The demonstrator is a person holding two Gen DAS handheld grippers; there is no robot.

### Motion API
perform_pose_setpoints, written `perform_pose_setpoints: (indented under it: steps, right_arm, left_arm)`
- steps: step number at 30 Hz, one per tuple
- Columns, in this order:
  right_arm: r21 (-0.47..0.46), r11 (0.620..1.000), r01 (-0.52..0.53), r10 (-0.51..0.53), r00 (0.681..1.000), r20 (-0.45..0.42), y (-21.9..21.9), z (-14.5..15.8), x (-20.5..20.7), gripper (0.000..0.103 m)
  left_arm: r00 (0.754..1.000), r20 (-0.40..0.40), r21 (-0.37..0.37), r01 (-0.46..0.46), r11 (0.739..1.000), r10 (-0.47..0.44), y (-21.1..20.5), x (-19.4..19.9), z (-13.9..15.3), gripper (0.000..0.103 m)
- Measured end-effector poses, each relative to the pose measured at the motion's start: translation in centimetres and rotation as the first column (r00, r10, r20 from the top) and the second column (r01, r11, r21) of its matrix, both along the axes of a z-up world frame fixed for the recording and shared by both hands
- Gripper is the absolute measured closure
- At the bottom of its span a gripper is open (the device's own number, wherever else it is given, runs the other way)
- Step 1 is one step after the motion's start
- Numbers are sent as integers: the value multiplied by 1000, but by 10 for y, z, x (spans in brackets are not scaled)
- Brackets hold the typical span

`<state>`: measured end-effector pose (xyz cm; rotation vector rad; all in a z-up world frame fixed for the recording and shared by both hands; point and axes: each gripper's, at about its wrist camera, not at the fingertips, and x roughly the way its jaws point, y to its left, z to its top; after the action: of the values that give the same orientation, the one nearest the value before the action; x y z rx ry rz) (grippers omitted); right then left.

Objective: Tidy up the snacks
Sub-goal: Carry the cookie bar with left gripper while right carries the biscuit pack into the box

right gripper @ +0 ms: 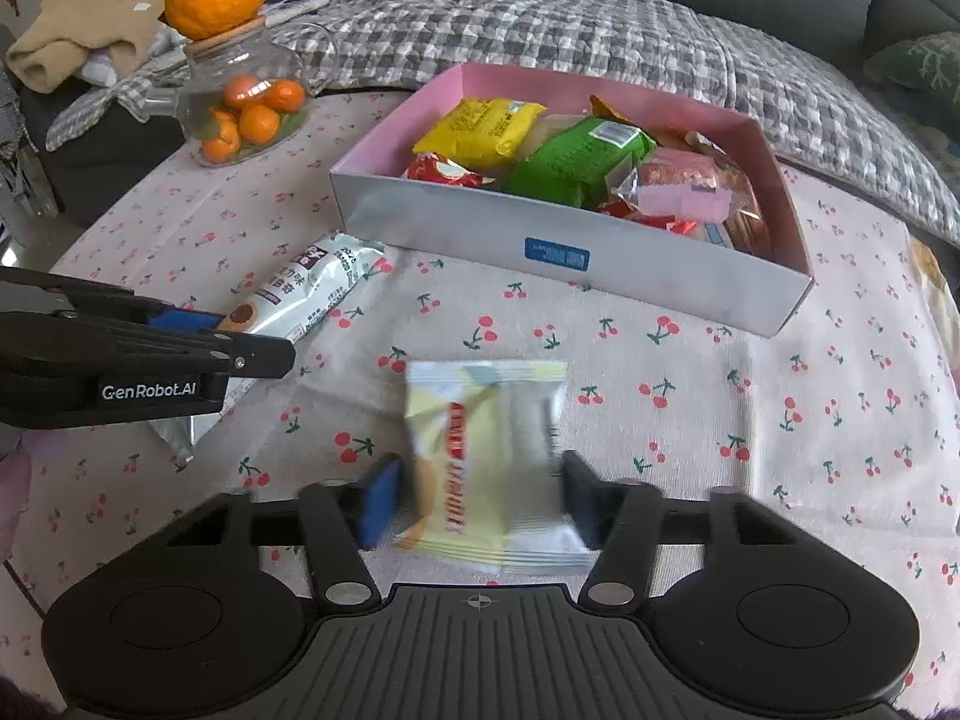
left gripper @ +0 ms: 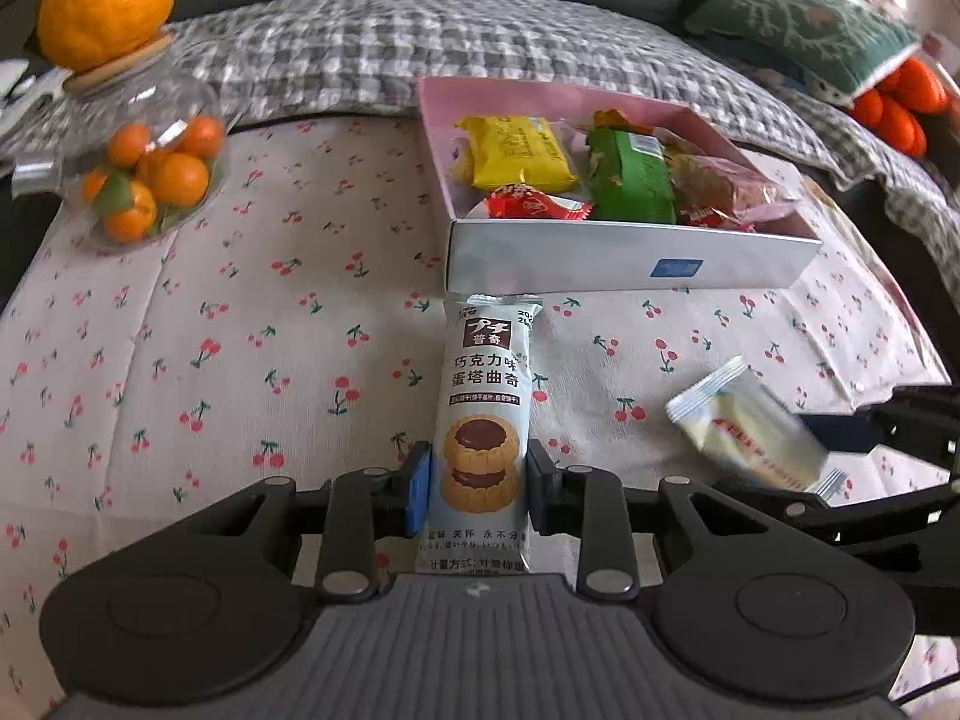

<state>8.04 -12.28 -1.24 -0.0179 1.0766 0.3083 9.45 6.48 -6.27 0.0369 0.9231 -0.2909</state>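
Note:
My left gripper (left gripper: 479, 486) is shut on a pale blue cookie packet (left gripper: 485, 414) whose far end reaches the snack box's near wall. The white box with a pink inside (left gripper: 630, 261) holds yellow, green, red and pink snacks. My right gripper (right gripper: 480, 501) is shut on a pale yellow snack packet (right gripper: 489, 456), blurred by motion, in front of the box (right gripper: 570, 252). The right wrist view shows the left gripper (right gripper: 198, 330) and the cookie packet (right gripper: 300, 294) at left. The left wrist view shows the yellow packet (left gripper: 750, 426) at right.
A glass jar of small oranges (left gripper: 150, 174) with a large orange (left gripper: 108, 0) on its lid stands at the back left on the cherry-print cloth (left gripper: 240, 360). A checked blanket (left gripper: 480, 42) and a green cushion (left gripper: 804, 24) lie behind.

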Motion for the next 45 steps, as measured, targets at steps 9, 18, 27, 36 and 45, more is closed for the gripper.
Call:
perform_pose_setpoints:
  steps: [9, 18, 27, 36, 45]
  right_arm:
    - [31, 998, 57, -55, 997, -60, -4, 5, 5, 56]
    - [201, 951, 236, -212, 968, -134, -37, 26, 19, 56]
    - [300, 892, 339, -313, 941, -132, -61, 50, 39, 56]
    - [433, 796, 422, -402, 904, -142, -76, 57, 69, 56]
    - [446, 721, 531, -520, 839, -158, -98, 46, 108, 56]
  left_arm:
    - [998, -39, -17, -59, 998, 58, -2, -7, 9, 75]
    - [998, -14, -31, -65, 997, 65, -4, -9, 31, 75]
    - [997, 29, -35, -64, 997, 65, -16, 5, 53, 75]
    - [995, 51, -28, -86, 996, 87, -28, 37, 62, 75]
    - [994, 31, -23, -101, 995, 102, -44, 82, 61, 75]
